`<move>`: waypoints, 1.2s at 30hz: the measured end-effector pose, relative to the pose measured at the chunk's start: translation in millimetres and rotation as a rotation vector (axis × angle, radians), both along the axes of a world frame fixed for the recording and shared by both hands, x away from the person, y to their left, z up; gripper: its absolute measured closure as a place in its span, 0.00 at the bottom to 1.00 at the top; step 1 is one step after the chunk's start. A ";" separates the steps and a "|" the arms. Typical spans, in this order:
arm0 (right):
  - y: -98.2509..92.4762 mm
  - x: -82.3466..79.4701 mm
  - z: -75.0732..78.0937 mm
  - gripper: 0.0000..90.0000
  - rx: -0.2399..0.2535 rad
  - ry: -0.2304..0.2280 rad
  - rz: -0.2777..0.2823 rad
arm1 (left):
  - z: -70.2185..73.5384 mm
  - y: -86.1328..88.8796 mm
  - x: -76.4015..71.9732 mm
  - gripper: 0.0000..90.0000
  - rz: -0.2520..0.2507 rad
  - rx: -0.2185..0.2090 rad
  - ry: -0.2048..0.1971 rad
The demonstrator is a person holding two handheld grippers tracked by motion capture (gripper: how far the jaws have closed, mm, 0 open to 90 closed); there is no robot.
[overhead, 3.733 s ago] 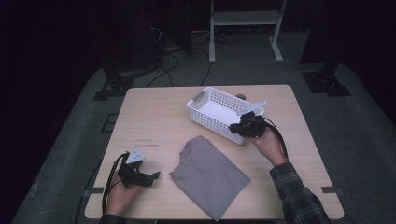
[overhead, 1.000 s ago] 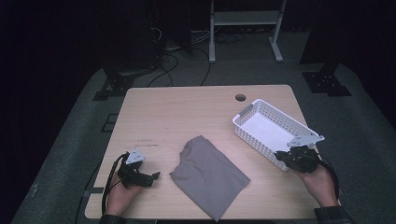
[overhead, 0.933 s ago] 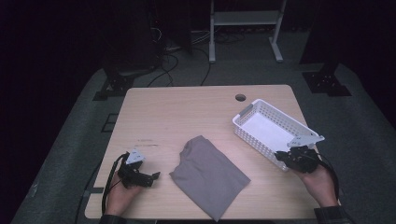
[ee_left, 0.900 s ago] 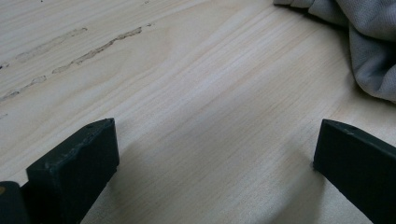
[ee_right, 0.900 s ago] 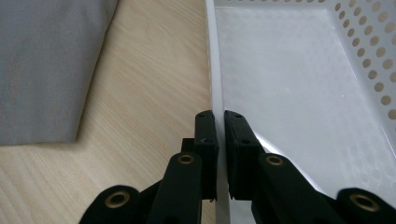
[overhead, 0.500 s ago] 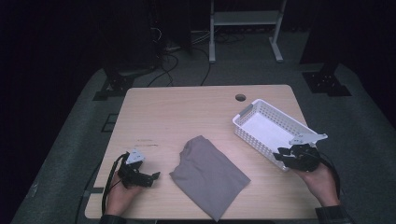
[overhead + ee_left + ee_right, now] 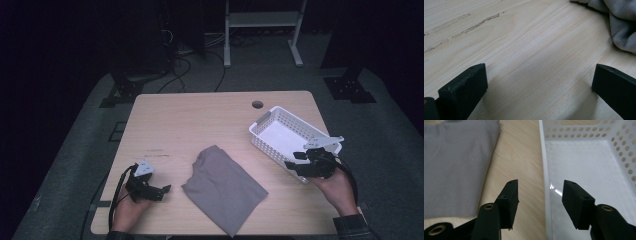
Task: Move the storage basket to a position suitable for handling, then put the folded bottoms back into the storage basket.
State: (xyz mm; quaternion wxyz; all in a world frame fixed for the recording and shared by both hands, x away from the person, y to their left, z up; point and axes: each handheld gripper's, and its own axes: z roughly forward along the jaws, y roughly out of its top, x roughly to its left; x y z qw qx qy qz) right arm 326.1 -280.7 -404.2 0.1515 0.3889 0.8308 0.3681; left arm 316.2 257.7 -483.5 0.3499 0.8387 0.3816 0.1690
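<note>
2 grippers gape: right gripper [image 7: 540, 195] straddles the basket [image 7: 624, 157] rim; left gripper [image 7: 536, 87] near the cloth [image 7: 222, 187].

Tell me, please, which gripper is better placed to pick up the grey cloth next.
Probably the left. The left gripper is open on the table, close beside the grey cloth, with nothing between its fingers. The right gripper is open astride the white basket's rim, farther away.
</note>
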 end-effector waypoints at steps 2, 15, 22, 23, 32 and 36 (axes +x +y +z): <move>2.2 1.7 -0.1 0.50 0.008 0.001 0.006 | 0.0 0.0 0.0 0.00 0.000 0.000 0.000; 18.9 11.8 3.4 0.39 0.020 0.004 0.043 | 0.0 0.0 0.1 0.00 -0.001 0.000 0.000; 27.8 13.2 4.2 0.35 0.012 -0.004 0.066 | 0.0 -0.1 0.1 0.00 -0.002 0.000 0.000; 29.0 13.7 4.0 0.34 0.013 -0.008 0.070 | 0.0 0.0 0.1 0.00 -0.002 0.000 0.000; 45.9 17.3 4.8 0.29 0.021 -0.009 0.097 | 0.0 0.0 0.1 0.00 -0.002 0.000 0.000; 56.7 19.1 3.5 0.27 0.014 -0.011 0.111 | 0.0 -0.1 0.1 0.00 -0.002 0.000 0.000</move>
